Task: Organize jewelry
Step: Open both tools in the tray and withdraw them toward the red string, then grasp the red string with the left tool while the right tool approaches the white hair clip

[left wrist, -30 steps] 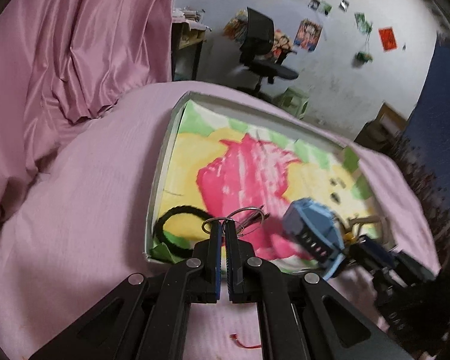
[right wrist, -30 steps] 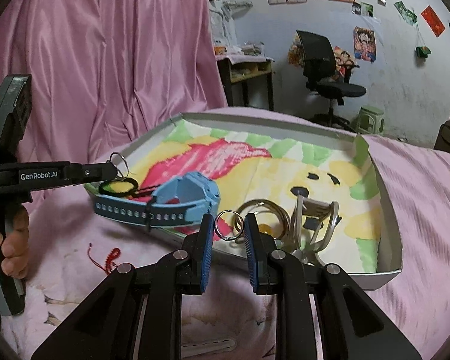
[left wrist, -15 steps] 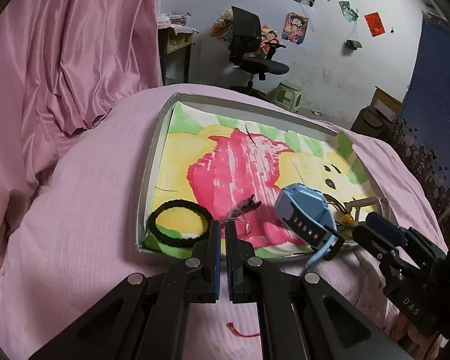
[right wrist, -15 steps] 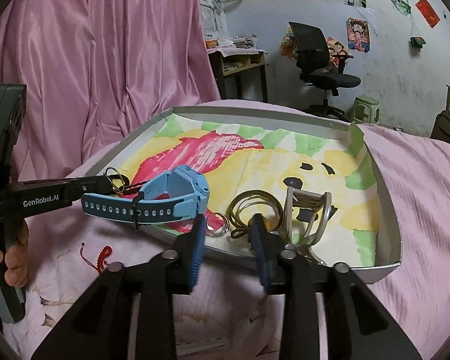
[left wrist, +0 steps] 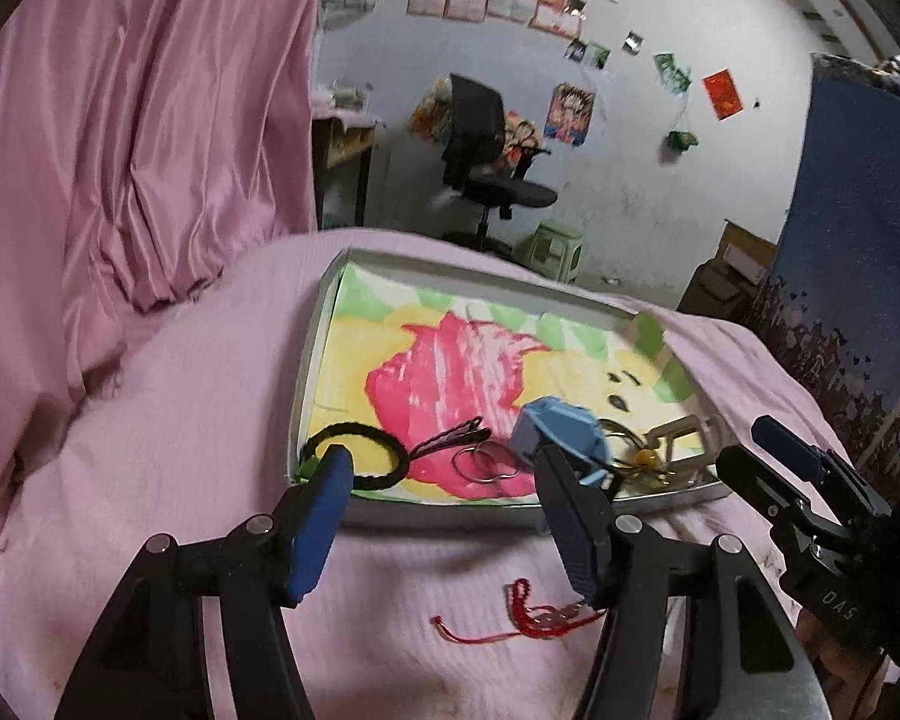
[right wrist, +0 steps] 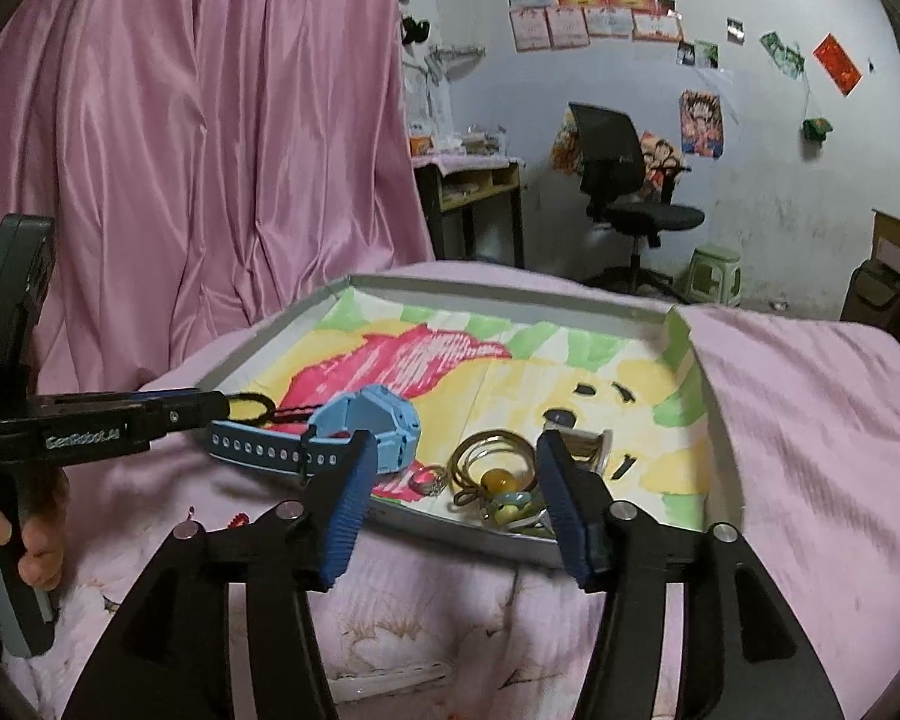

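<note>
A shallow tray (left wrist: 324, 324) (right wrist: 714, 420) with a pink and yellow picture lining lies on the pink bedspread. In it lie a black hair band (left wrist: 354, 456), metal key rings (left wrist: 489, 463), a blue watch (left wrist: 561, 435) (right wrist: 354, 429), thin bangles with a yellow bead (right wrist: 498, 477) and a small ring (right wrist: 426, 483). A red string bracelet (left wrist: 528, 609) lies on the bedspread in front of the tray. My left gripper (left wrist: 444, 504) is open and empty just before the tray's near edge. My right gripper (right wrist: 453, 498) is open and empty at the near rim.
Pink curtains (left wrist: 120, 120) hang at the left. A black office chair (right wrist: 624, 180), a desk (right wrist: 468, 180) and a green stool (right wrist: 714, 276) stand beyond the bed. A dark blue panel (left wrist: 858, 240) stands at the right.
The left gripper opened and let go of the key rings, which now lie in the tray. The right gripper opened wide, left its small ring in the tray, and both pulled back.
</note>
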A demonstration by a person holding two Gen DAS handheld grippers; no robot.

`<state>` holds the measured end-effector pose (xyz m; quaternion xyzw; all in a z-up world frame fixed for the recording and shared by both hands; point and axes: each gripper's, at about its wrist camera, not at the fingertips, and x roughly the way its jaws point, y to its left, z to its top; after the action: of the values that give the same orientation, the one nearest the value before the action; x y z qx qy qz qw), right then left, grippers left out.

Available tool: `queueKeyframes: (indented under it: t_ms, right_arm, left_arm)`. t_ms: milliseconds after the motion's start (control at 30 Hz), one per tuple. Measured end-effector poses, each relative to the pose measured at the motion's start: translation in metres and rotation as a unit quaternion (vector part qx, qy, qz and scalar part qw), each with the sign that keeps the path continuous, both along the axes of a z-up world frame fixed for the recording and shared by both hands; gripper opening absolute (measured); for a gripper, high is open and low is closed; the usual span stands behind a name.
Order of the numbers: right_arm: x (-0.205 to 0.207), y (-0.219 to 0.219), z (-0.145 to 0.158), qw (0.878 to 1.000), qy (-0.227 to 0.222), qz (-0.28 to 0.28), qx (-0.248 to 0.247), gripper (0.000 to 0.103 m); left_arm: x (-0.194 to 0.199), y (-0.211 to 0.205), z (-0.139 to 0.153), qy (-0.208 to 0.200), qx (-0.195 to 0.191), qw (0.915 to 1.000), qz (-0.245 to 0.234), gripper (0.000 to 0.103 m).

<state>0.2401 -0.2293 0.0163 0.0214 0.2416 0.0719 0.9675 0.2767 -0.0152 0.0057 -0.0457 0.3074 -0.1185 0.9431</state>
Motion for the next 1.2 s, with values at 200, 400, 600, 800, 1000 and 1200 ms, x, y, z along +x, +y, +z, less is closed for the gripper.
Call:
queueKeyframes:
  t_ms: [200,400,600,800,1000,1200]
  right_arm:
    - [-0.021,-0.004,0.013,0.999,-0.039,-0.009,0.003,0.073]
    - [-0.045,-0.01,0.022,0.997,-0.071,-0.014,0.018,0.097]
    - [-0.067,-0.017,0.024,0.996,-0.087,-0.016,0.023,0.102]
    - [-0.082,-0.018,0.021,0.997,-0.079,-0.013,0.014,0.102]
    - [-0.093,-0.018,0.016,0.998,-0.062,-0.007,0.006,0.102]
    - [-0.089,-0.015,0.006,1.0,-0.025,0.006,-0.006,0.102]
  left_arm:
    - [-0.027,0.0,0.009,-0.047,-0.002,0.9989,0.001,0.08]
    - [-0.056,0.001,0.015,-0.091,0.0,0.9959,0.008,0.097]
    - [-0.078,0.0,0.016,-0.11,0.015,0.9938,0.01,0.102]
    - [-0.091,0.005,0.012,-0.099,0.026,0.9947,0.008,0.102]
    - [-0.085,0.011,0.003,-0.062,0.022,0.9978,0.0,0.102]
    - [-0.071,0.009,-0.011,-0.004,0.023,0.9995,-0.019,0.102]
